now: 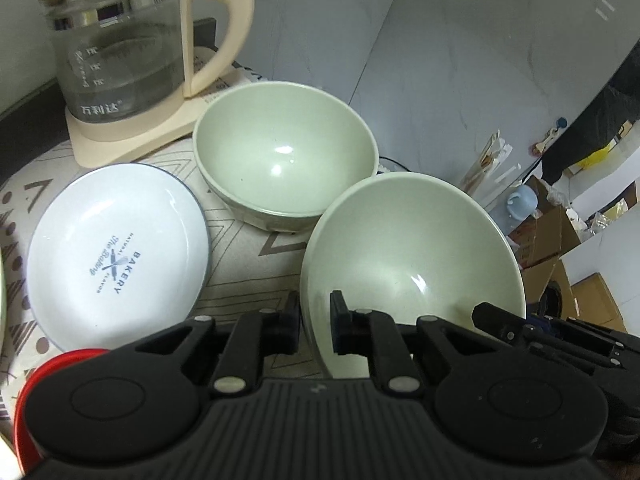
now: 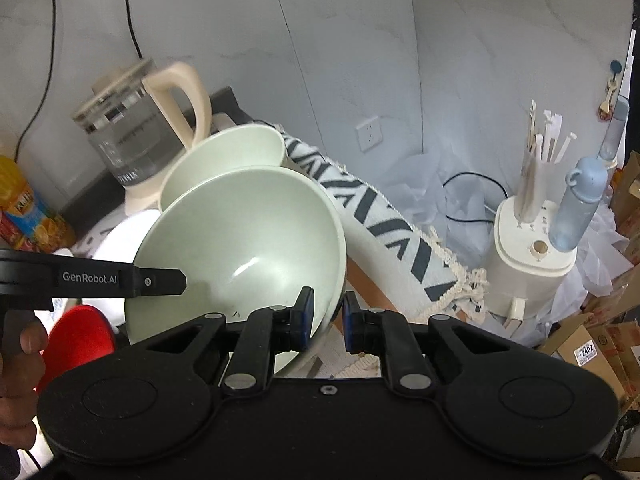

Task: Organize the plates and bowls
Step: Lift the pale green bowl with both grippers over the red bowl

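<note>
Bowl (image 1: 412, 264) tilted, mouth facing left gripper (image 1: 315, 322), both grippers' jaws pinching its rim.

near bowl (image 1: 412, 264): pale green, glossy, empty; tilted, its rim between both grippers' fingers, at the table's edge
far bowl (image 1: 286, 152): same pale green, empty; upright on the patterned cloth, just behind the near bowl
plate (image 1: 118, 256): white, dark rim, "BAKERY" print; left of the bowls, slightly tilted

Soft overhead light; bowl glare; warped, vignetted edges
</note>
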A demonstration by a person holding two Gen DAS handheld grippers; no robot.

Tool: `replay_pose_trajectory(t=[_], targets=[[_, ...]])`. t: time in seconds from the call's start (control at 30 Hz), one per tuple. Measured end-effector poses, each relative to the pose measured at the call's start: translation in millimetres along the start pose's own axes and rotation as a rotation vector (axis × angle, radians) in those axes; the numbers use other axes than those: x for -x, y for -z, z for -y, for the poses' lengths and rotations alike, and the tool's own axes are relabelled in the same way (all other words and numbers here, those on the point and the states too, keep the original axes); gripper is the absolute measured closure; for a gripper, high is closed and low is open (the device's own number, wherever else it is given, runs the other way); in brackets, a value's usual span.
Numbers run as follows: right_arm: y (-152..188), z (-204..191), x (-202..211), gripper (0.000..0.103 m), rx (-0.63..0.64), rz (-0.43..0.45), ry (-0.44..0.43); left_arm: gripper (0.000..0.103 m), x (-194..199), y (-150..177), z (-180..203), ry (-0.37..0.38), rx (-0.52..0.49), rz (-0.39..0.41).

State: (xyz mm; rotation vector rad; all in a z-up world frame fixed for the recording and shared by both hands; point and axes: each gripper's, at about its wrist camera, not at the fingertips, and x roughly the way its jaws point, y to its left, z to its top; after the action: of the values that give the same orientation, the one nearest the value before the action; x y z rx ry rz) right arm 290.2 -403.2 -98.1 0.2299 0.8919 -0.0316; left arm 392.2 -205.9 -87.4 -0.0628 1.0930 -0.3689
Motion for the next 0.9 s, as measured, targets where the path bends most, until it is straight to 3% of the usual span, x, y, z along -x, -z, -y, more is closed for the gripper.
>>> replay_pose_trajectory(t=[0.4,0.9], targets=[[-7,-10,33,0.088,0.081,0.061,-0.067,0.090,45,13,7,-0.048,0.059,0.066],[-11,-38,50,0.088,0.144,0.072,-0.192,0.090,96,38,-8,-0.108,0.165,0.162]])
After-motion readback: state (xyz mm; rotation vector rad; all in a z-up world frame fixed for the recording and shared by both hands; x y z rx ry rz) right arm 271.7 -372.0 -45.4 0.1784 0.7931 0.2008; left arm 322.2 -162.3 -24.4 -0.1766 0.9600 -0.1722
